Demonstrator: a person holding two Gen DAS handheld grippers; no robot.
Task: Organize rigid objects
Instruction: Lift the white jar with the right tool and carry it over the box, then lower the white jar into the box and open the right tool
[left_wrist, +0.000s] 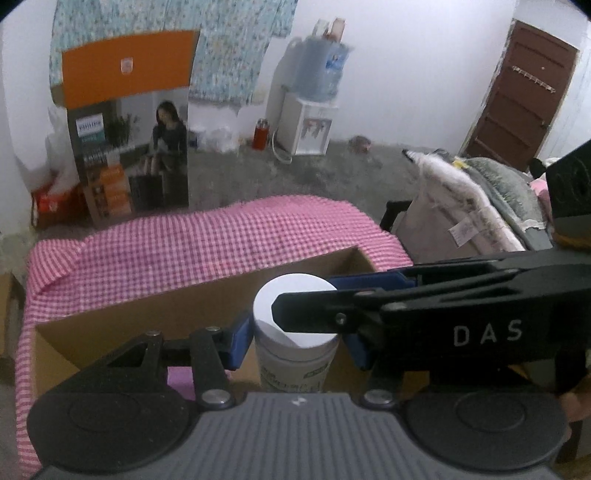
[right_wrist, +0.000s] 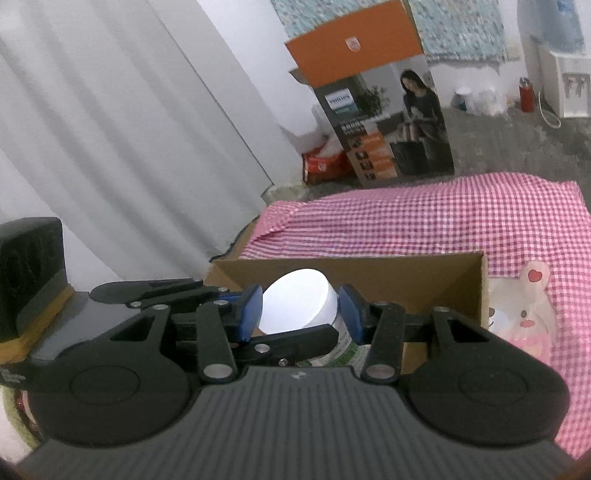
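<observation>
Jar (left_wrist: 295, 358), white-lidded with a green-printed label, sits upright within the open top of the cardboard box (left_wrist: 147, 317), which rests on the pink checked cloth (left_wrist: 207, 236). Its base is hidden, so I cannot tell whether it stands on the box floor or hangs above it. The right gripper (right_wrist: 300, 314) is closed narrowly on the lid, one blue pad against each side. The left gripper (left_wrist: 297, 345) brackets the jar's body lower down and crosswise to the right one, with its pads just beside the plastic, but contact cannot be made out. The step looks like setting the jar into the box. Doing it well probably means keeping the jar vertical, lowering it until the base takes the weight, then spreading one pair of fingers at a time so the crossed fingers do not knock each other or tip the jar. The box walls stand close and leave little room to open. Further off are the pale curtain (right_wrist: 129, 129), a tall printed carton (left_wrist: 129, 147), a water dispenser (left_wrist: 306, 125), piled bedding (left_wrist: 461, 206), a bear-print pouch (right_wrist: 517, 314) beside the box, and a red flask (left_wrist: 260, 134). None of them is in the way.
</observation>
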